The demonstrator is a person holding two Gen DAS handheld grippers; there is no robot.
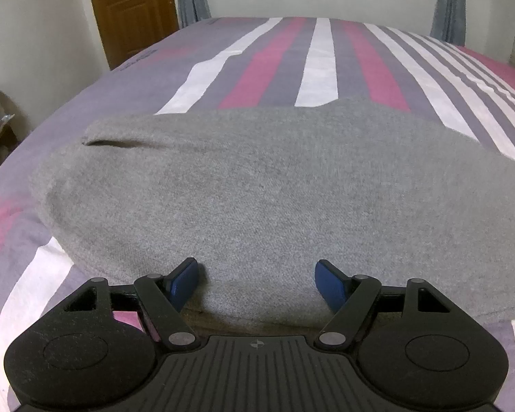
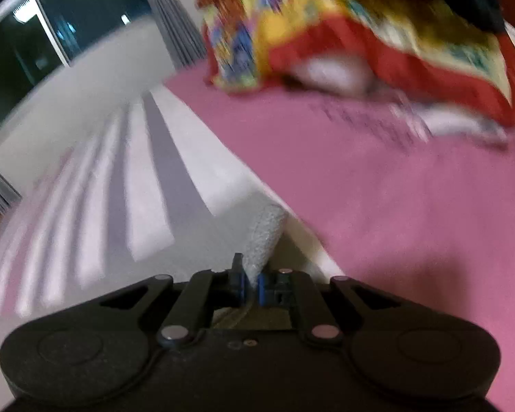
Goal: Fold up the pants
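1. Striped bedsheet in purple, pink and white [image 1: 319, 68] covered the whole bed, with a brown wooden door [image 1: 130, 10] and grey curtains behind it.
2. Spread flat across that sheet lay the grey knitted pants [image 1: 257, 185], long axis running side to side in the left wrist view, a dark slit near their left end.
3. The left gripper [image 1: 257, 283] hovered right at the near edge, jaws standing wide, blue pads either side of the cloth but not pressing it.
4. Over on the right wrist view, blurred, the right gripper [image 2: 252, 281] had its jaws pinched nearly together on a narrow tongue of the grey fabric [image 2: 262, 237], which stuck out ahead over the white stripe.
5. A bright yellow and red patterned blanket [image 2: 343, 24] sat heaped at the far end, well clear.
6. My read: the right hand had its corner, and the left, nearest the free edge, needed to close before any fold could lift.
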